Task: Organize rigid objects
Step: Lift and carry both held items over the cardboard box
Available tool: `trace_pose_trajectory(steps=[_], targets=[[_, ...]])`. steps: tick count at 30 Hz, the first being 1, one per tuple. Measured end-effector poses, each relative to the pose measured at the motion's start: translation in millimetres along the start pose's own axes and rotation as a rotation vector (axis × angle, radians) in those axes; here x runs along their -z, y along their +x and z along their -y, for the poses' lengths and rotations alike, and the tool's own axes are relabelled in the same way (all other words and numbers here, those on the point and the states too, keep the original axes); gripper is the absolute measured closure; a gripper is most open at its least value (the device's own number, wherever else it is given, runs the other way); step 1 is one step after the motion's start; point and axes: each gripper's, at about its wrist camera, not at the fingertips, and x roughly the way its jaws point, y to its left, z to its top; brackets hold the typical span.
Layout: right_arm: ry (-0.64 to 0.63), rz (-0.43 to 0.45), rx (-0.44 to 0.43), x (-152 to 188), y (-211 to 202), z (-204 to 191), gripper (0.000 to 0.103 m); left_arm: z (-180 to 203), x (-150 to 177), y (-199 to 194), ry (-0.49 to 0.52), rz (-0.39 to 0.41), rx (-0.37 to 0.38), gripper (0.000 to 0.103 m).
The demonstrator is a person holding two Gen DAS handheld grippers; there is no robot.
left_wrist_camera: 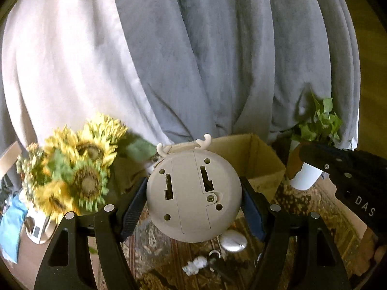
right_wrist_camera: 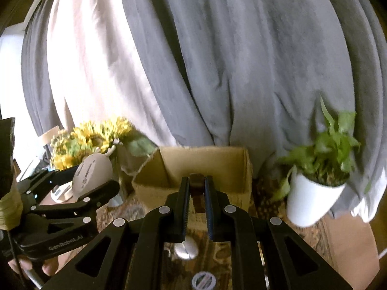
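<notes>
My left gripper (left_wrist_camera: 193, 197) is shut on a round beige clock with small white antlers (left_wrist_camera: 193, 193), its back side facing the camera, held above the patterned table. The clock also shows in the right wrist view (right_wrist_camera: 93, 175), at the left. My right gripper (right_wrist_camera: 196, 191) is shut on a small brown block (right_wrist_camera: 196, 188), held just in front of the open cardboard box (right_wrist_camera: 217, 164). The box (left_wrist_camera: 261, 159) stands behind the clock in the left wrist view.
Yellow sunflowers (left_wrist_camera: 77, 164) stand at the left. A green plant in a white pot (right_wrist_camera: 312, 193) stands at the right. A silver oval object (left_wrist_camera: 233, 240), a small white trinket (left_wrist_camera: 196, 264) and a round striped object (right_wrist_camera: 203, 280) lie on the patterned cloth. Grey curtains hang behind.
</notes>
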Motion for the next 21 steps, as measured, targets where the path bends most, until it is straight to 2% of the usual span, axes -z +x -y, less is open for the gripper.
trace_pose_trajectory(steps=[6,10,17,21], targets=[[-0.010,0.013,-0.009,-28,18,1,0.090,-5,-25,22,0.020,-0.011,0.018,0.030],[-0.019,0.000,-0.022,-40,33,2,0.090,-9,-39,43,0.021,-0.045,0.040,0.030],[-0.018,-0.058,-0.041,-58,69,10,0.090,-11,-54,93,0.015,-0.171,0.086,0.030],[-0.011,-0.131,-0.052,-59,98,17,0.090,-9,-56,122,0.027,-0.247,0.104,0.030]])
